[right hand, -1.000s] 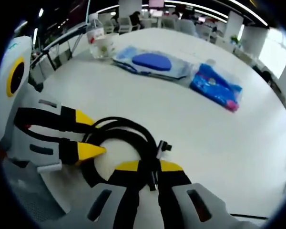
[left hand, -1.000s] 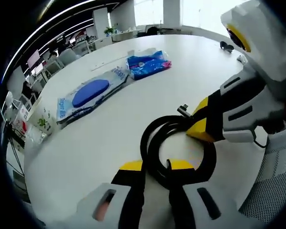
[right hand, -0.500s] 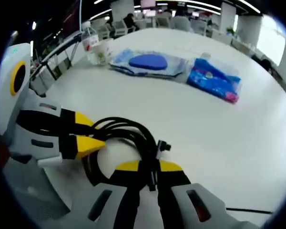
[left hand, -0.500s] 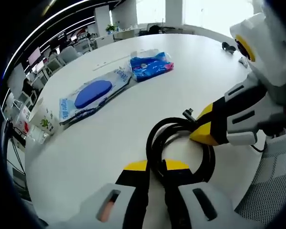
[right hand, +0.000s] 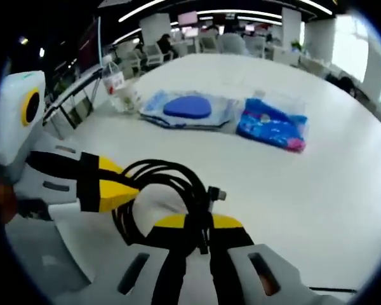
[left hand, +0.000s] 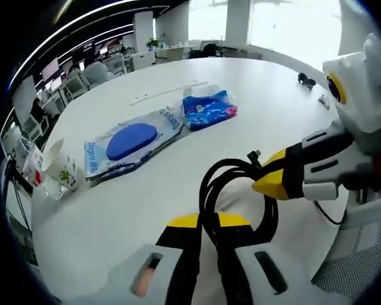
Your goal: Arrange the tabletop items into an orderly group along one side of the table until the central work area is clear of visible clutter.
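In the left gripper view, from the left: a clear plastic water bottle [left hand: 37, 166] at the edge of the round white table [left hand: 254, 89]; a clear packet with a blue oval pad [left hand: 128, 142]; just beside it a crumpled blue printed pouch [left hand: 209, 108]; these lie in a row along one side, likely the intended group. Nearer, the coiled black cable [left hand: 238, 190] is pinched in the narrow jaws of the left gripper [left hand: 207, 222]; the right gripper [left hand: 267, 183] enters from the right, closed on the same coil. Two grips probably keep the loops from springing apart. The right gripper view shows the cable's plug end [right hand: 216, 193] plainly, and a thin black cord [right hand: 330, 290] at the near edge; the left gripper view alone shows small dark items [left hand: 305, 79] far across the table.
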`<state>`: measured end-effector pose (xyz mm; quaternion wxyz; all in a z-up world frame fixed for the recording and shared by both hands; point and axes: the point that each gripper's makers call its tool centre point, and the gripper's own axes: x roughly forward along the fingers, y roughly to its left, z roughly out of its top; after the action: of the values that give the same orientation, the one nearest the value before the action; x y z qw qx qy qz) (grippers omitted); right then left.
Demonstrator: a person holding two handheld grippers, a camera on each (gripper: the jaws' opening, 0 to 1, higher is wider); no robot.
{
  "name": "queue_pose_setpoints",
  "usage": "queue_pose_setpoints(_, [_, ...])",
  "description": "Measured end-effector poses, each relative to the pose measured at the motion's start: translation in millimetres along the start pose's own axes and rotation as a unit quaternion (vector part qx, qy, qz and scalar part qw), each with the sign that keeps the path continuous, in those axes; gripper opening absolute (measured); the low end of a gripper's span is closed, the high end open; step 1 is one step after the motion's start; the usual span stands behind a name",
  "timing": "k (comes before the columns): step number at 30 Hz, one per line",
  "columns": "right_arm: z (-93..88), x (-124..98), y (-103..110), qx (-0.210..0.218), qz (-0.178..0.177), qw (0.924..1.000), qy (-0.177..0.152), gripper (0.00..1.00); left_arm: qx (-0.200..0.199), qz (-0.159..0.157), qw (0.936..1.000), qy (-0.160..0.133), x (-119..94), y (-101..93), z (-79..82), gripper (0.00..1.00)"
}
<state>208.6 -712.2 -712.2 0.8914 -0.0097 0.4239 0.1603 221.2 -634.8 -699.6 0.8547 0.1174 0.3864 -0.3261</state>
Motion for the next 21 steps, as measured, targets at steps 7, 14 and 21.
queue_pose_setpoints(7, [13.3,1,-4,-0.013,-0.003,0.9999,-0.011,0.09,-0.002,-0.003,1.0,-0.007,2,3.6,9.8,0.07])
queue_pose_setpoints(14, [28.0,4,-12,-0.014,-0.005,0.9998,-0.016,0.09,-0.005,-0.006,0.9998,-0.016,8,9.4,23.2,0.07])
queue_pose_setpoints(21, [47.1,8,-20,-0.023,-0.01,0.9994,-0.022,0.09,-0.017,-0.009,0.9995,-0.026,15,19.2,40.7,0.06])
